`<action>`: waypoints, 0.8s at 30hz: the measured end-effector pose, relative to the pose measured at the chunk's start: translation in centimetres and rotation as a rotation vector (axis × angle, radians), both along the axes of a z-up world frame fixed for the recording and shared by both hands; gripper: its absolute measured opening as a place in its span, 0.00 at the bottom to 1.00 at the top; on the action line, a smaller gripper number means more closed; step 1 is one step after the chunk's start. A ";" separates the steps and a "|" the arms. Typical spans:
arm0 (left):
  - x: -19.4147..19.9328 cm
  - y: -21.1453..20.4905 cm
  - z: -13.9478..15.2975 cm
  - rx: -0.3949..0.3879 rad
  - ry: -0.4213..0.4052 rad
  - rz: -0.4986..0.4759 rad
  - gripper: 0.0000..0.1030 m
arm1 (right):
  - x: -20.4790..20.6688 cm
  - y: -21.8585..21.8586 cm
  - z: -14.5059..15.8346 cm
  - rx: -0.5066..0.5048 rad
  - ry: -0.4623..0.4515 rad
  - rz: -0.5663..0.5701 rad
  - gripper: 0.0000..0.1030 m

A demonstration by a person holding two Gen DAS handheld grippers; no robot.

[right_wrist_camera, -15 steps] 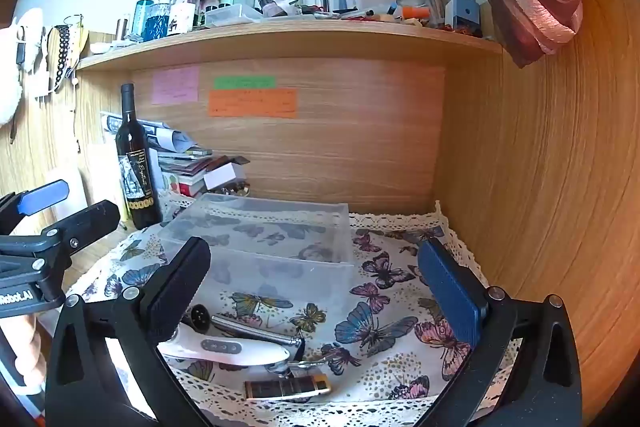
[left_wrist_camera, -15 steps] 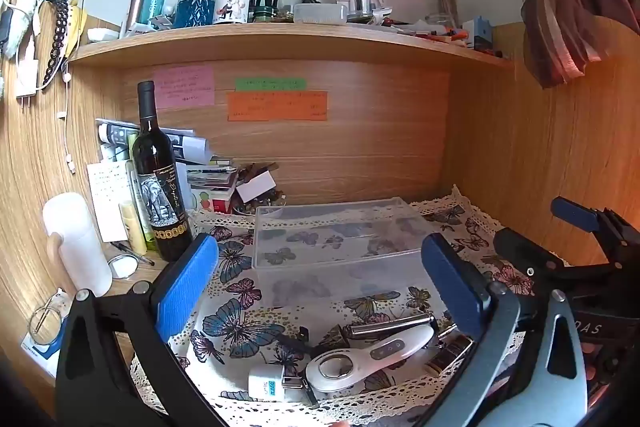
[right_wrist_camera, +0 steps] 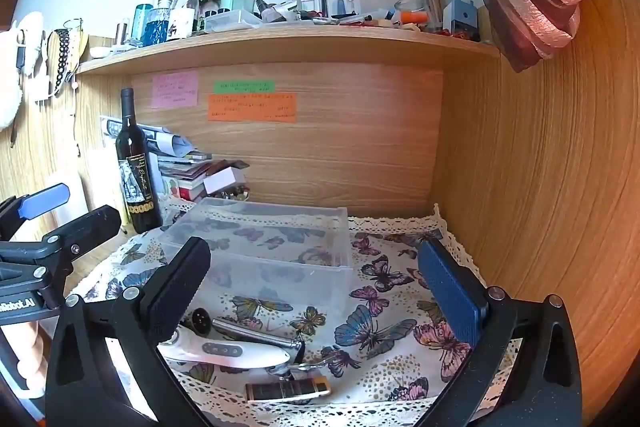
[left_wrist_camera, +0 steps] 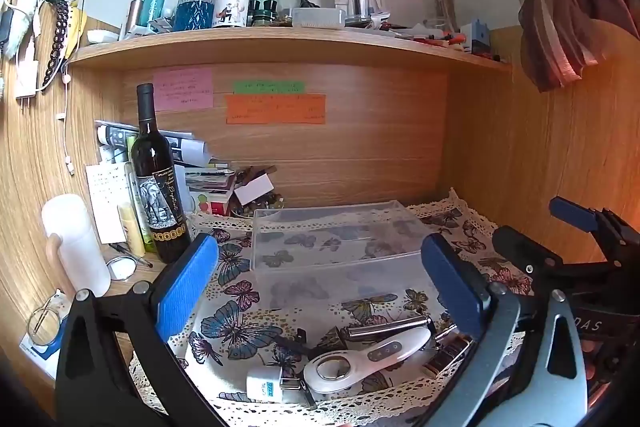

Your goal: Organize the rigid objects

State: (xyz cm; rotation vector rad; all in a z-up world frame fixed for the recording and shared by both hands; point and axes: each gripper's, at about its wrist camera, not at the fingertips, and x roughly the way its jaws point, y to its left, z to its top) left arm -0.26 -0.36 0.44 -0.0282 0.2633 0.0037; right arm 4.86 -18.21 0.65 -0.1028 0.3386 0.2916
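I'm holding both claws wide open w/ nothing inside. Left claw (left_wrist_camera: pixel 320 287) is nearer the white wand (left_wrist_camera: pixel 368 357), lying sideways below it.

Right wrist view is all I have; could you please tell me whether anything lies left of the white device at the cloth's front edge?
Observer: Yes, a small white charger plug lies close beside the round head of the white device.
Operator: Thank you. Is the left hand-held gripper holding anything?
Observer: No, the left hand-held gripper is open, with nothing between its fingers.
Operator: Is anything on the bare wood by the wine bottle?
Observer: A small round mirror lies there, just left of the base of the wine bottle.
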 end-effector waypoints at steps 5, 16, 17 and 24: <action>0.0 -0.1 -0.1 -0.003 0.000 0.002 1.00 | -0.7 -0.3 0.3 0.001 -0.010 -0.002 1.00; 0.0 0.0 0.1 -0.013 0.000 0.003 1.00 | -1.0 -0.3 0.7 0.012 -0.017 -0.004 1.00; 0.0 0.0 0.1 -0.014 0.000 0.002 1.00 | -1.1 -0.3 0.7 0.013 -0.017 -0.005 1.00; 0.0 0.0 0.1 -0.014 -0.001 0.001 1.00 | -1.3 -0.4 0.8 0.022 -0.023 -0.006 1.00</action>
